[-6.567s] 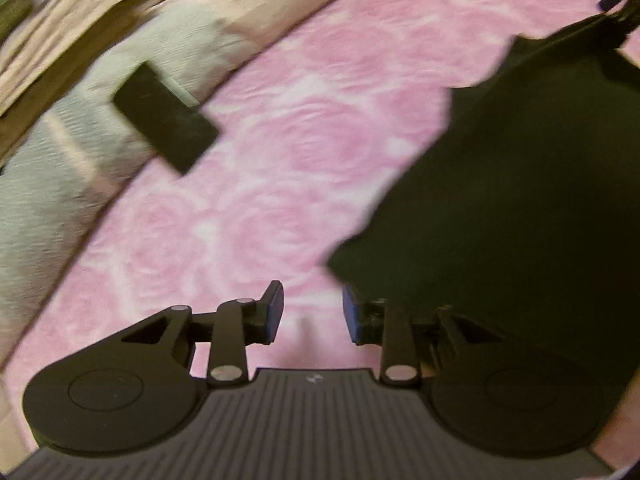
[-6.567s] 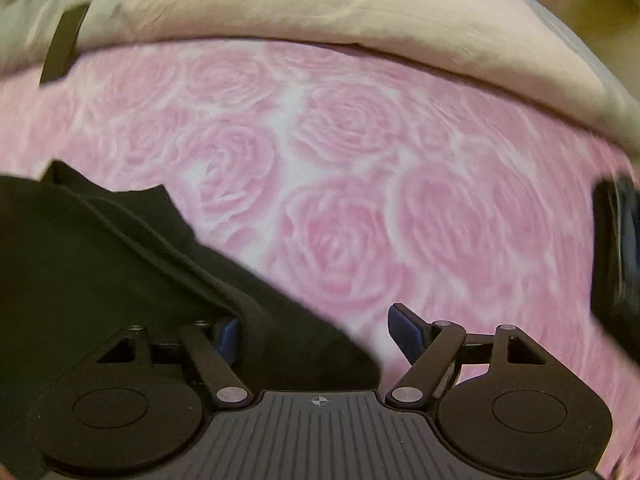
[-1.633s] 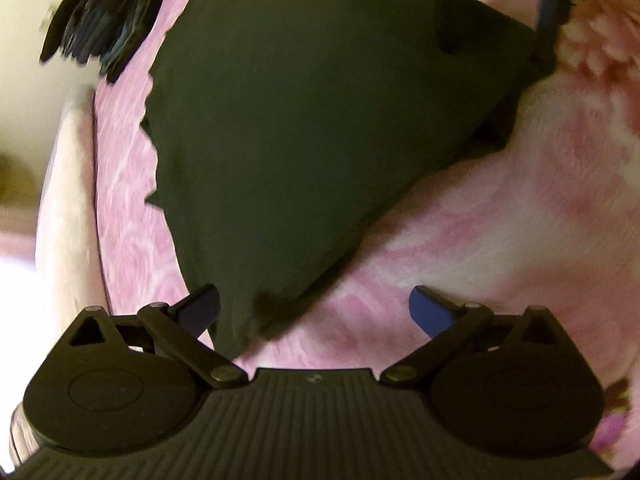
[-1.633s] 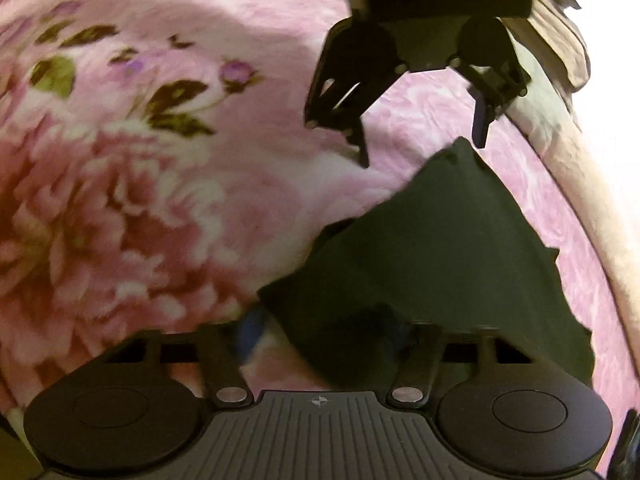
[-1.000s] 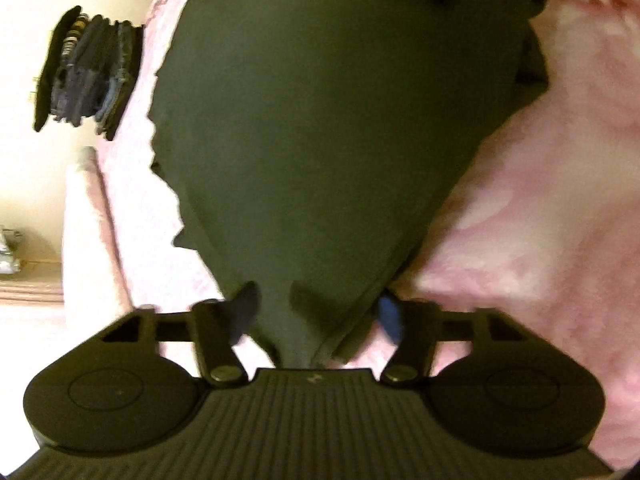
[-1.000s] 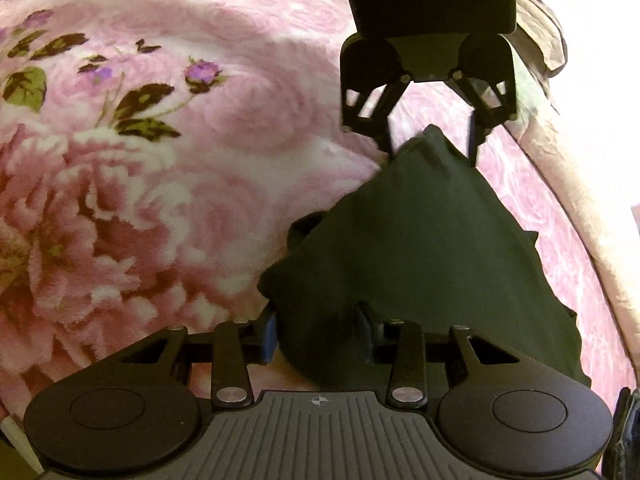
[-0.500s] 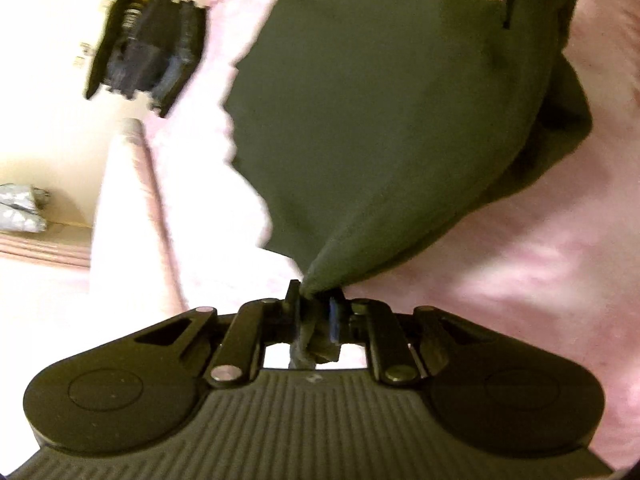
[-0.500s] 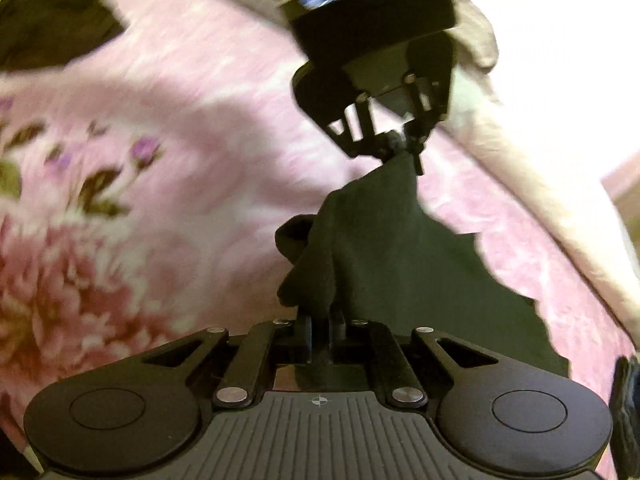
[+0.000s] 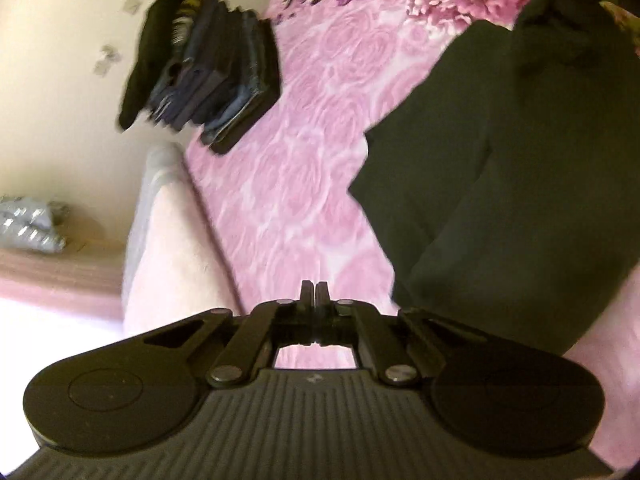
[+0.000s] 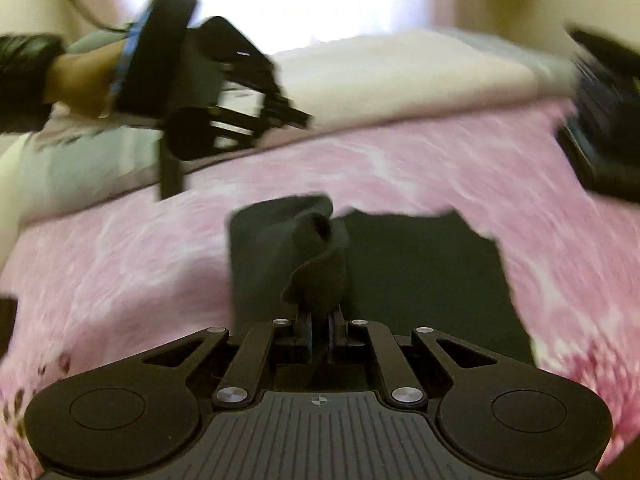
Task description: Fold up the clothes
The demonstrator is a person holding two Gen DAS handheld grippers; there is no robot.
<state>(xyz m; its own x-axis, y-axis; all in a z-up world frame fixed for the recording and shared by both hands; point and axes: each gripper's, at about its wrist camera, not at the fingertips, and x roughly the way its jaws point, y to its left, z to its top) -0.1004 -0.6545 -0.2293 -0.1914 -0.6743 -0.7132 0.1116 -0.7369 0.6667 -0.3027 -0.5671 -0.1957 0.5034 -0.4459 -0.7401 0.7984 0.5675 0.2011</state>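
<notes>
- The dark, near-black soft cloth garment [image 10: 420, 272] lies spread on the pink rose-patterned plush blanket [image 9: 304, 184], with one bunched corner lifted off the blanket.
- The right gripper [image 10: 319, 320] has its jaws clamped on that bunched corner; in the right wrist view the cloth rises from between the fingers in a rolled, drooping fold.
- The left gripper [image 9: 315, 294] has its jaws pressed together with no cloth visible between them; it hangs above bare blanket, just beside the garment's near edge [image 9: 384, 240].
- In the right wrist view the left gripper [image 10: 224, 92] is blurred, raised above the bed and well apart from the garment, held by a hand [image 10: 80, 76] in a dark sleeve.
- The cloth looks light and limp: it sags and creases under its own weight, so it would likely trail and fold over itself when pulled by a single corner.
- It seems neither slippery nor fragile; the plush blanket probably drags on it.
- A sound hold would be at corners or along a hem, one gripper at each end of an edge, so the edge stays taut.
- A stack of folded dark and blue clothes [image 9: 216, 68] sits at the blanket's far edge, well apart from the garment.
</notes>
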